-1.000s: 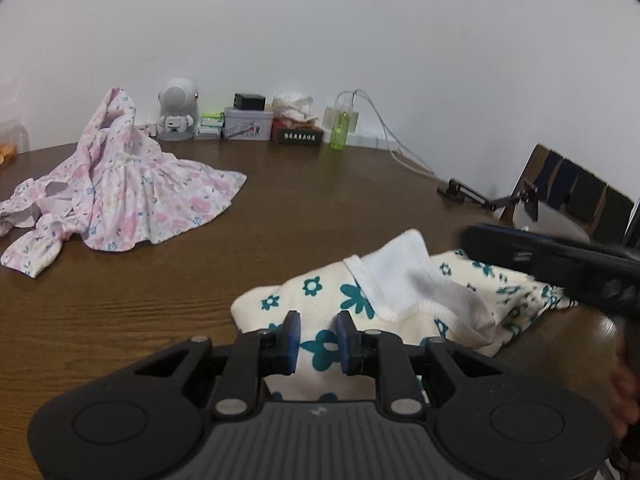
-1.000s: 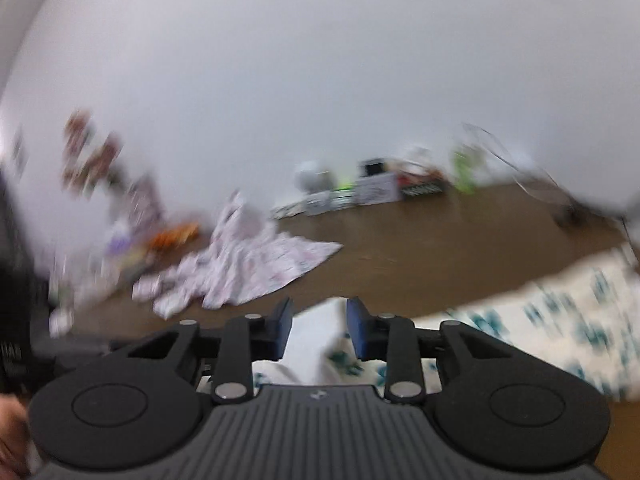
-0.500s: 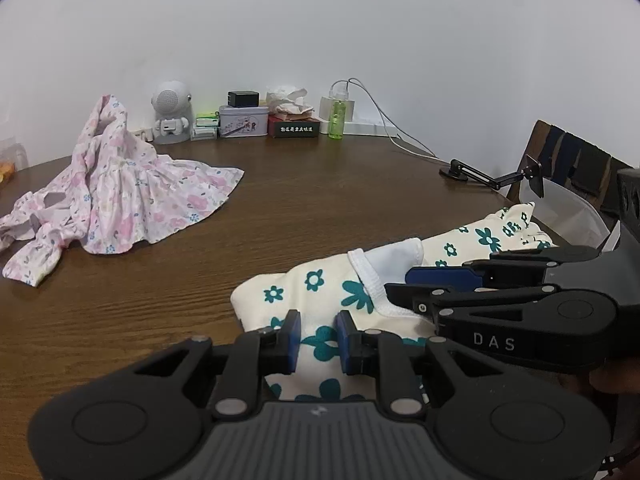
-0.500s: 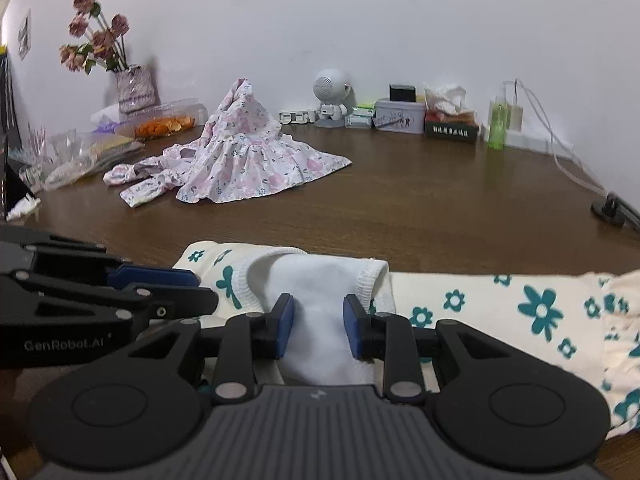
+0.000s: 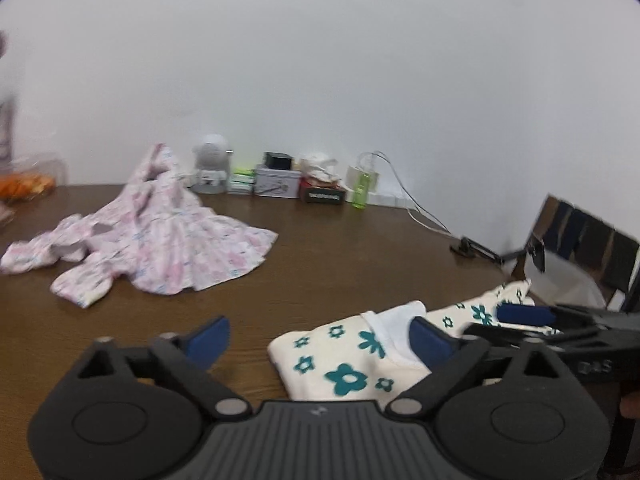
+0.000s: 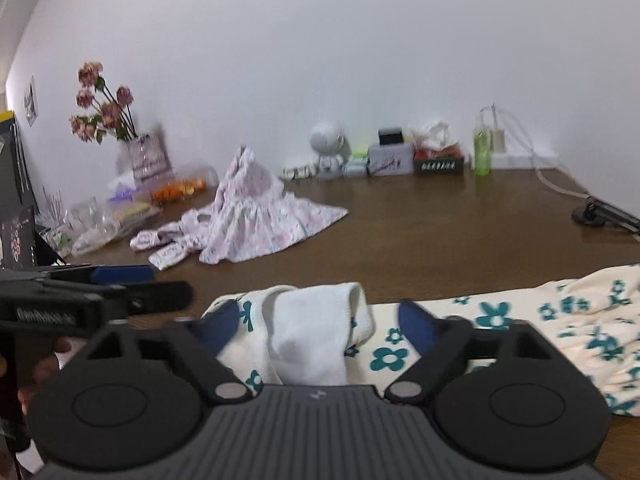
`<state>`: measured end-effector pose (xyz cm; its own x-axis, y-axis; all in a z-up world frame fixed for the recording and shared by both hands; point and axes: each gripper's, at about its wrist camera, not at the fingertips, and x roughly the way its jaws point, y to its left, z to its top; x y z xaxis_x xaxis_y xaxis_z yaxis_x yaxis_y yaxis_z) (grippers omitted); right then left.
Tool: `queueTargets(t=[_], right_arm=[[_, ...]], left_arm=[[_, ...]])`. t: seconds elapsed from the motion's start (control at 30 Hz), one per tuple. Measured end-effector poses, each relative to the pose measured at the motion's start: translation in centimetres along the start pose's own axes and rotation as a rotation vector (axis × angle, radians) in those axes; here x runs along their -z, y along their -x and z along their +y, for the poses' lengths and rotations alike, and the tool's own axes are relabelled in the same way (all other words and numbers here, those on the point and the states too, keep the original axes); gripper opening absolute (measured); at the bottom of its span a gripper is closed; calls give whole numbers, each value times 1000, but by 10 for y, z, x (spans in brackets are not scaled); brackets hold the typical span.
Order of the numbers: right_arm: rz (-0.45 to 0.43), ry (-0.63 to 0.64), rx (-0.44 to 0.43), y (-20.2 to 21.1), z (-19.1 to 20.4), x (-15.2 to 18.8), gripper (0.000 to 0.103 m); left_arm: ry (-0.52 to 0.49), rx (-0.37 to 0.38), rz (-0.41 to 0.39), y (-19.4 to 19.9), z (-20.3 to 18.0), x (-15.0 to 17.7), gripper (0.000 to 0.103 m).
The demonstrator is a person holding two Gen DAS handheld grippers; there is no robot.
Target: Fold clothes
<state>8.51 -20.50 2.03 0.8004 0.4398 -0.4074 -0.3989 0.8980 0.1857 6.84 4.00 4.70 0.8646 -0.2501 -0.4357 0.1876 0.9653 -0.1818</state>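
Observation:
A cream garment with teal flowers lies folded on the brown table, its white collar on top. It also shows in the right wrist view. My left gripper is open and empty, at the garment's left end. My right gripper is open, its jaws on either side of the white collar and not holding it. Each gripper shows in the other's view, the right one and the left one. A crumpled pink floral dress lies farther back on the left.
Small boxes, a white robot toy, a green bottle and a cable line the wall. A vase of dried flowers and plastic packets stand at the far left. A desk clamp and a chair are on the right.
Both grippers have opened and let go of the flowered garment, which now rests on the table. Both have drawn back and up a little.

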Motion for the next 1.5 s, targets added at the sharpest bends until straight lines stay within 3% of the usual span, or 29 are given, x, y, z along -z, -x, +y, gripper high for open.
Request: queueTargets(t=[0.07,0.2,0.43,0.77,0.83,0.9,0.93,0.97,1.0,1.17,1.27,1.37,1.5], right_arm=[[-9,10,1,10,2,3,103],[13,26,-1,18,10,12,103],[42,74,-10,17,26,23,103],[41,464,-72,-7,91,27,102],[36,474,-79,-13,96,20,94],[54,469,-83,-21,97,15,55],[72,466,-87,-27,98,13,44],[91,462,-90,-32,98,12,31],[102,460,-83,-35,98,14,29],[149,437,-29,-47,95,31,29],[166,402,-13,-49,91,40,29],[161,399,-1,-47,92,44,29],[152,364,-12,-37,85,35,29]], left_arm=[[58,5,15,7,7,7,100],[193,30,66,15,19,24,103],[242,1,95,22,27,39,103],[281,2,73,30,40,35,101],[268,10,60,23,44,25,93],[226,40,53,11,43,13,63],[195,61,53,3,42,7,53],[163,81,54,-5,40,0,34],[130,104,67,-15,36,-5,20],[-13,214,167,-64,10,-16,10],[-89,195,219,-88,-4,-11,9],[-80,191,243,-103,-4,-8,9],[-58,219,213,-90,1,-15,10]])
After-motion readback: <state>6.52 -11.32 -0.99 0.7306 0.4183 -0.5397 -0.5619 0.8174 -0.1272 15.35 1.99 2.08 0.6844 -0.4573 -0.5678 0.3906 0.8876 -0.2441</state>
